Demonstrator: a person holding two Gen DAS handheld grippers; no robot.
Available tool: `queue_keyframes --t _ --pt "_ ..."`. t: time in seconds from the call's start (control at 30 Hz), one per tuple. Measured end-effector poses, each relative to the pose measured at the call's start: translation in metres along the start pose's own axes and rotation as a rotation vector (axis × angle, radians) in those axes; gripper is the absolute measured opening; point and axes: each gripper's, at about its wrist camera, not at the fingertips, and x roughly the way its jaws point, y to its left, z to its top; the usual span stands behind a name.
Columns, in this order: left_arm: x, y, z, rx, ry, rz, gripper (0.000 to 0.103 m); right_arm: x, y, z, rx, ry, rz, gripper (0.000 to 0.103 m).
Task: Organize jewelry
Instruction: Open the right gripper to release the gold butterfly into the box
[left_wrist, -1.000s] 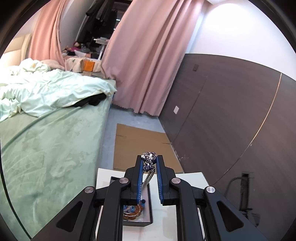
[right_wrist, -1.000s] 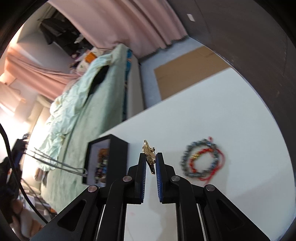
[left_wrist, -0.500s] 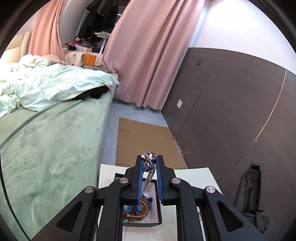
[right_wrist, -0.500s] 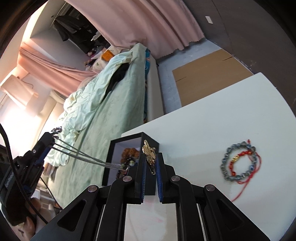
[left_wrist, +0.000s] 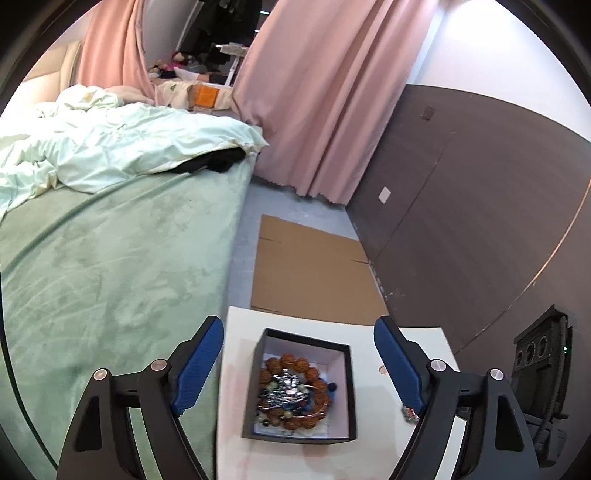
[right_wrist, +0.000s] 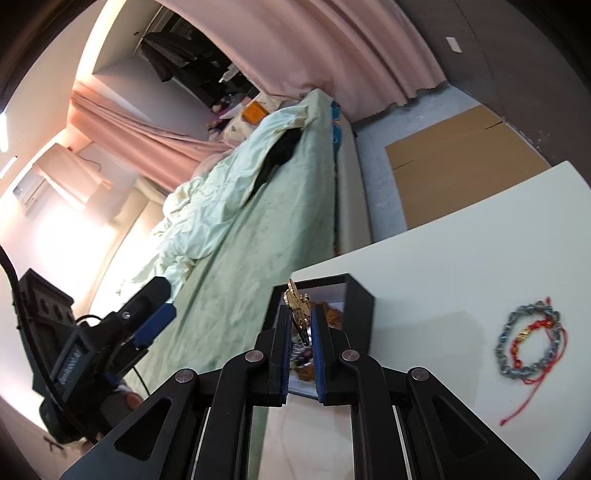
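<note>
A black jewelry box (left_wrist: 343, 391) with a white lining stands on the white table (left_wrist: 236, 373). Inside lie a brown bead bracelet (left_wrist: 295, 365) and a silver chain (left_wrist: 288, 387) on top of it. My left gripper (left_wrist: 299, 354) is open wide above the box, empty. My right gripper (right_wrist: 300, 314) is shut on a gold piece of jewelry (right_wrist: 295, 301), held just above the near side of the box (right_wrist: 360, 314). A blue-grey bead bracelet (right_wrist: 528, 345) and a red cord bracelet (right_wrist: 524, 354) lie together on the table to the right.
A bed with a green cover (left_wrist: 110, 266) runs along the table's left side. Flat cardboard (left_wrist: 310, 269) lies on the floor beyond the table. A dark wall panel (left_wrist: 480, 221) is on the right. The left gripper's body shows in the right wrist view (right_wrist: 110, 332).
My left gripper has opened and the silver chain has dropped into the box. My right gripper has moved left with the gold piece, over the box.
</note>
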Motion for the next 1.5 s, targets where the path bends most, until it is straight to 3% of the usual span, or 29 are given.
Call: queue_keyframes --t 0.33,0.37,0.43,0.47,1.07,1.2,1.33,1.5 --pt "-0.001 0.021 0.005 -0.04 -0.002 0.014 0.084 0.024 0.023 -0.006 -0.063 0.037 0.045 0.013" --pt "-0.001 0.022 0.005 -0.043 -0.001 0.013 0.084 0.029 0.026 -0.007 -0.076 0.059 0.041 0.016" --pt "-0.002 0.023 0.006 -0.047 0.0 0.012 0.084 0.032 0.024 -0.008 -0.064 0.076 0.033 0.054" --pt "-0.002 0.023 0.005 -0.049 0.0 0.011 0.084 0.03 0.021 -0.009 -0.053 0.06 0.025 0.057" --pt "-0.015 0.003 -0.009 -0.008 0.012 -0.02 0.084 -0.028 -0.014 -0.007 0.047 -0.006 -0.069 0.057" --pt "-0.019 -0.008 -0.015 0.033 0.002 -0.038 0.098 -0.041 -0.022 -0.009 0.056 -0.019 -0.106 0.058" --pt "-0.023 -0.019 -0.019 0.067 0.001 -0.064 0.103 -0.057 -0.032 -0.012 0.062 -0.039 -0.176 0.083" --pt "-0.021 -0.03 -0.028 0.087 0.03 -0.071 0.103 -0.078 -0.044 -0.012 0.084 -0.062 -0.217 0.084"
